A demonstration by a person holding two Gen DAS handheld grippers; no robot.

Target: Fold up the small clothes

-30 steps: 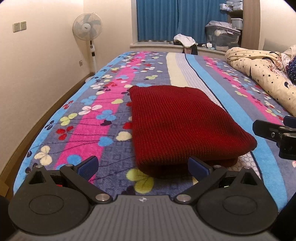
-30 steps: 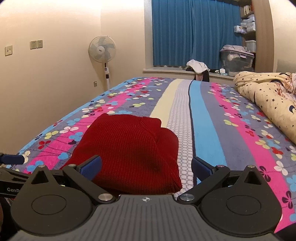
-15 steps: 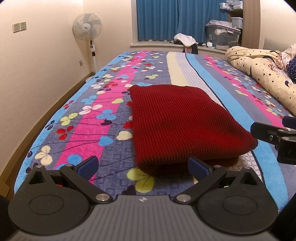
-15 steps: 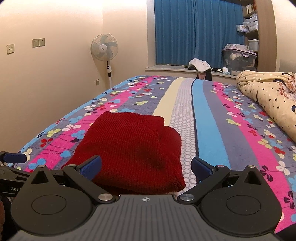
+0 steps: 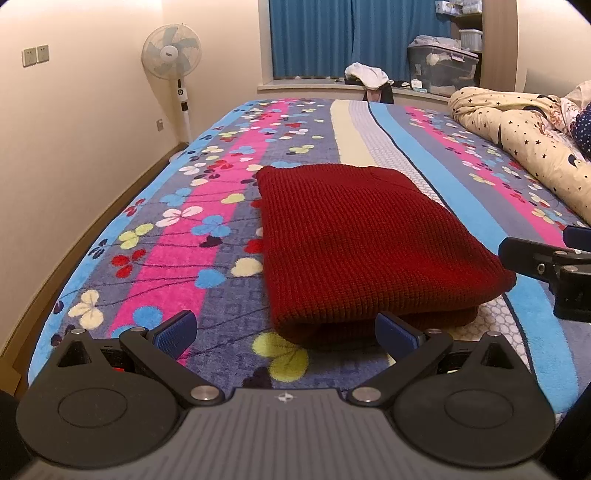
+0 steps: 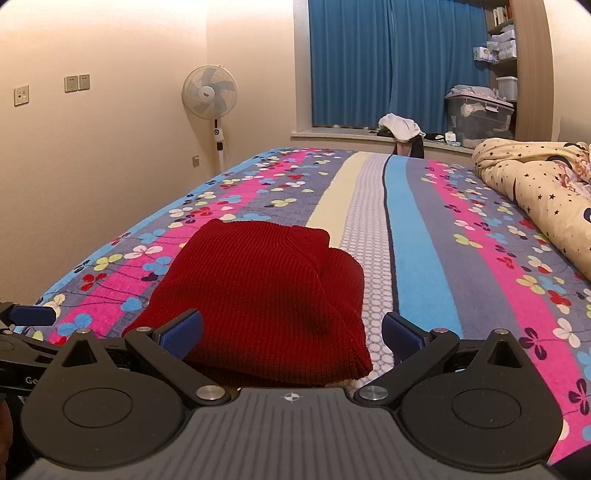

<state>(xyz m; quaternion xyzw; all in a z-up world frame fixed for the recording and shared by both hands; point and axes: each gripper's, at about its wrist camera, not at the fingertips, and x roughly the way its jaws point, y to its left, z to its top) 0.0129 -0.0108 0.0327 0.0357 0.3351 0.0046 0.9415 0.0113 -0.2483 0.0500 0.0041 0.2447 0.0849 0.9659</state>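
Both tongs, left (image 5: 284, 334) and right (image 6: 291, 336), gape empty and barely drift back over the last second. My folded sweater (image 5: 362, 243) lies unmoved on the bed (image 5: 177, 229), so this fold looks finished.

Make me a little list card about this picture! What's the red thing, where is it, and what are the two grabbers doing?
thing: red knitted garment, folded
place: lying on the flowery striped blanket
left gripper: open, empty, just in front of the garment's near edge
right gripper: open, empty, near the garment's edge
nearby: star-print quilt bunched at the right
background: standing fan, blue curtains
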